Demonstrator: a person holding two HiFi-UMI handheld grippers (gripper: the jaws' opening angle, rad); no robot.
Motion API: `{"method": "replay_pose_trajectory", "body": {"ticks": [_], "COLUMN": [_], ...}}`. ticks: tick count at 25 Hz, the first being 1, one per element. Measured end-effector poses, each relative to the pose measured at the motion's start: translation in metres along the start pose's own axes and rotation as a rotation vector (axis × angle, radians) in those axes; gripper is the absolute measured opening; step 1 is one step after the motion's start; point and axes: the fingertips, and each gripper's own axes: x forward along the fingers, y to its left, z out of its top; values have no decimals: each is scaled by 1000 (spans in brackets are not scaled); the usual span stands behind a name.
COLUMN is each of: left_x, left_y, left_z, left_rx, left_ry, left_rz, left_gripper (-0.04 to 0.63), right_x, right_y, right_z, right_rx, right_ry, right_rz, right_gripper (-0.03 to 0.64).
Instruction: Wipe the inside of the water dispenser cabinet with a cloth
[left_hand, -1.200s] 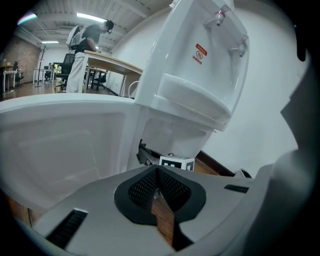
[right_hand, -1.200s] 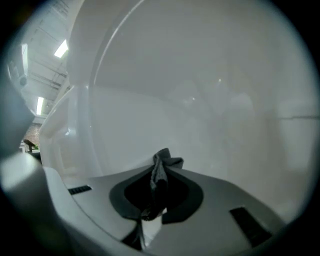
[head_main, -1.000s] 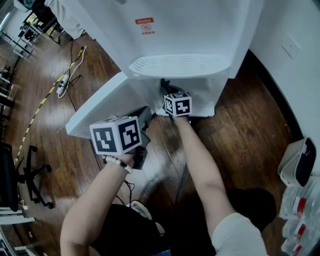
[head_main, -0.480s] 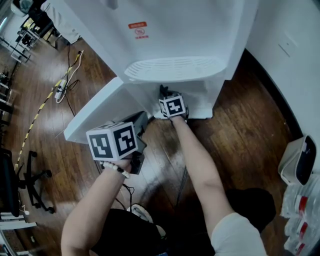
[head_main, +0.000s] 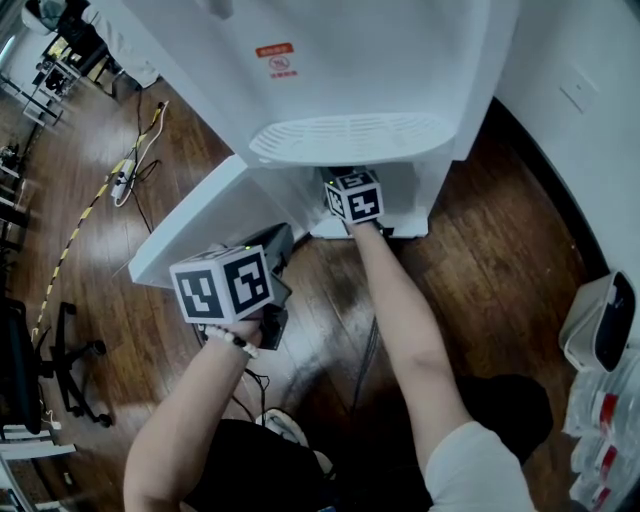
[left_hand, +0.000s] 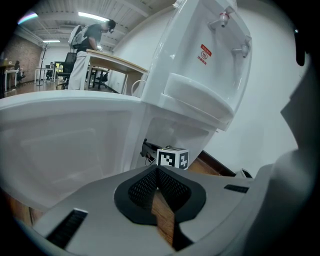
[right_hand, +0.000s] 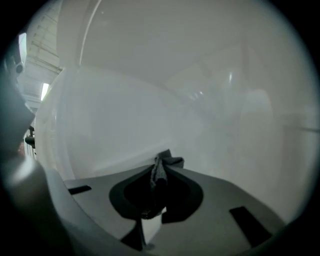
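Inside one cabinet (head_main: 405, 190), one cloth (right_hand: 161, 169).

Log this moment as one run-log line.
right gripper: shut on cloth, inside cabinet | left gripper: shut, empty, outside near open door

Office: water dispenser (head_main: 380, 60), swivel chair (head_main: 72, 365) on wood floor (head_main: 500, 260), tables (left_hand: 114, 59) under strip lights (left_hand: 92, 16) behind.

cabinet mouth (head_main: 405, 195): open, right gripper (right_hand: 160, 172) inside | door (head_main: 200, 225): swung left (blocks that side) | drip tray (head_main: 350, 138) overhangs
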Motion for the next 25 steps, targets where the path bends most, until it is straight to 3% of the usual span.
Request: {"method": "replay_pose_trajectory", "body": {"ticks": [7, 12, 19, 22, 25], "left_x": [5, 6, 3, 0, -1], "left_y": [-4, 0, 2, 1, 2], "left_z": [-2, -3, -6, -6, -7], "left_rx": [6, 0, 2, 5, 2], "left_ry": [9, 15, 25, 27, 28], "left_rz": [-8, -3, 3, 3, 6], "left_gripper": [-9, -9, -10, -10, -10], "right_x": [-15, -23, 9, 14, 17], "right_y": [16, 24, -21, -27, -28], "right_z": [61, 102, 38, 12, -11], "right_rx": [-89, -71, 108, 198, 221], "right_ry": [-194, -322, -77, -1, 49], "right_rz": [49, 76, -85, -115, -135], "right_gripper": [40, 40, 39, 37, 37]}}
